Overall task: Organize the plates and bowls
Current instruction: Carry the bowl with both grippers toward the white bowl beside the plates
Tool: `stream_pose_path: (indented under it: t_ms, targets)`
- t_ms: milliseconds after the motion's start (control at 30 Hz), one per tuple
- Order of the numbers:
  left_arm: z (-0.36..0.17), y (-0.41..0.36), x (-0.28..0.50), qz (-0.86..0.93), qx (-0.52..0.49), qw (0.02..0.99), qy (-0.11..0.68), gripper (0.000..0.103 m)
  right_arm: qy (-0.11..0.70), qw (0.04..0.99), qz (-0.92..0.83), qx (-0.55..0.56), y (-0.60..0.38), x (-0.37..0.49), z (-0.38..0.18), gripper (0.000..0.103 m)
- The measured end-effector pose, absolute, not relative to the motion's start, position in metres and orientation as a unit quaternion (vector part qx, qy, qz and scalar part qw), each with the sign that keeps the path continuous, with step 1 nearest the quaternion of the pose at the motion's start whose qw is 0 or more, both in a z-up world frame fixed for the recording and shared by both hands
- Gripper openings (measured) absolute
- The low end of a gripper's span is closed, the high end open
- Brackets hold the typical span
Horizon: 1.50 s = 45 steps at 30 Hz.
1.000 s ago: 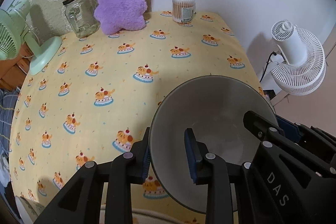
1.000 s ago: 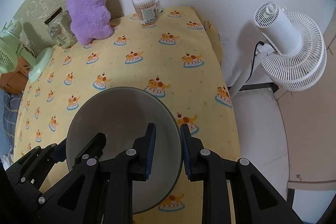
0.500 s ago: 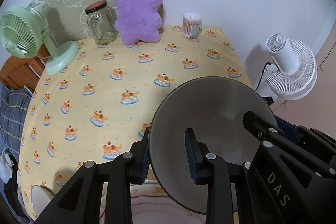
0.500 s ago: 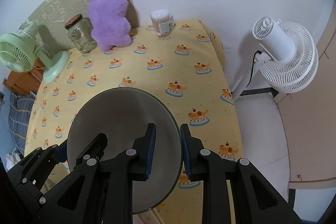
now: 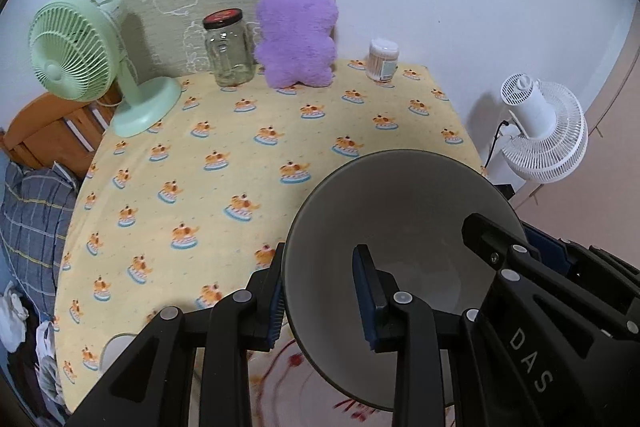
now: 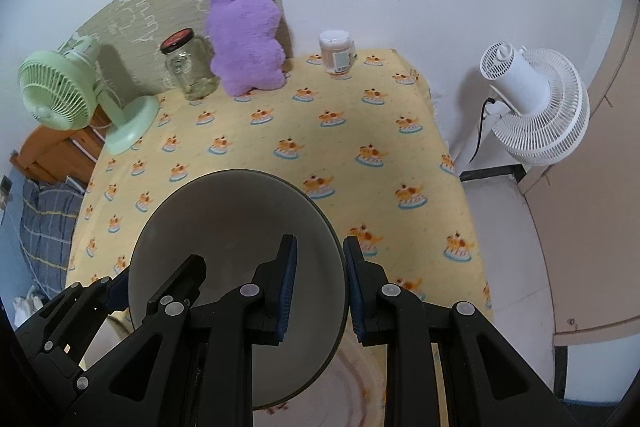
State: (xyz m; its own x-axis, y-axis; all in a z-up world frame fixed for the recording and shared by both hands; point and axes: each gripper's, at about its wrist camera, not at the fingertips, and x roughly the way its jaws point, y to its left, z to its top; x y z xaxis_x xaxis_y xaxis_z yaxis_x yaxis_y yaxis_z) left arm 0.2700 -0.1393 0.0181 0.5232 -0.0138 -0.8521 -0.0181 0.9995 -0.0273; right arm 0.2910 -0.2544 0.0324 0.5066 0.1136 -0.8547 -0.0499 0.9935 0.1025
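Note:
A large grey bowl (image 5: 400, 211) is held in the air above the near part of the table; it also shows in the right wrist view (image 6: 236, 227). My left gripper (image 5: 320, 299) is shut on its left rim. My right gripper (image 6: 320, 283) is shut on its right rim, and its black fingers (image 5: 504, 251) show across the bowl in the left wrist view. A white plate with red markings (image 5: 288, 379) lies under the bowl, mostly hidden; its rim also shows in the right wrist view (image 6: 352, 387). A small white dish edge (image 5: 116, 347) peeks out at the near left.
The table carries a yellow patterned cloth (image 5: 240, 163). At the back stand a green fan (image 5: 80, 59), a glass jar (image 5: 228, 47), a purple plush (image 5: 296, 27) and a cotton swab tub (image 5: 383, 59). A white floor fan (image 5: 540, 131) stands off the right edge.
Both grippers have risen and pulled back with the bowl between them. More of the table and the plate beneath have come into view.

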Motion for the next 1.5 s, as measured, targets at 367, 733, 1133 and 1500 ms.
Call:
stream_pose_path:
  t_ms: [367, 733, 1133, 1500]
  targets:
    - [0.025, -0.084, 0.235, -0.006, -0.021, 0.874, 0.486, 0.028, 0.492, 0.869, 0.039, 0.029, -0.198, 0.253, 0.041, 0.027]
    - [0.019, -0.028, 0.202, -0.004, -0.026, 0.87, 0.492, 0.028, 0.498, 0.866, 0.041, 0.023, -0.142, 0.219, 0.036, 0.027]
    - [0.013, 0.023, 0.174, -0.004, -0.025, 0.87, 0.492, 0.028, 0.498, 0.866, 0.042, 0.021, -0.09, 0.19, 0.028, 0.027]
    - [-0.009, 0.049, 0.157, -0.006, -0.035, 0.856, 0.515, 0.028, 0.521, 0.853, 0.042, 0.01, -0.061, 0.175, 0.006, 0.027]
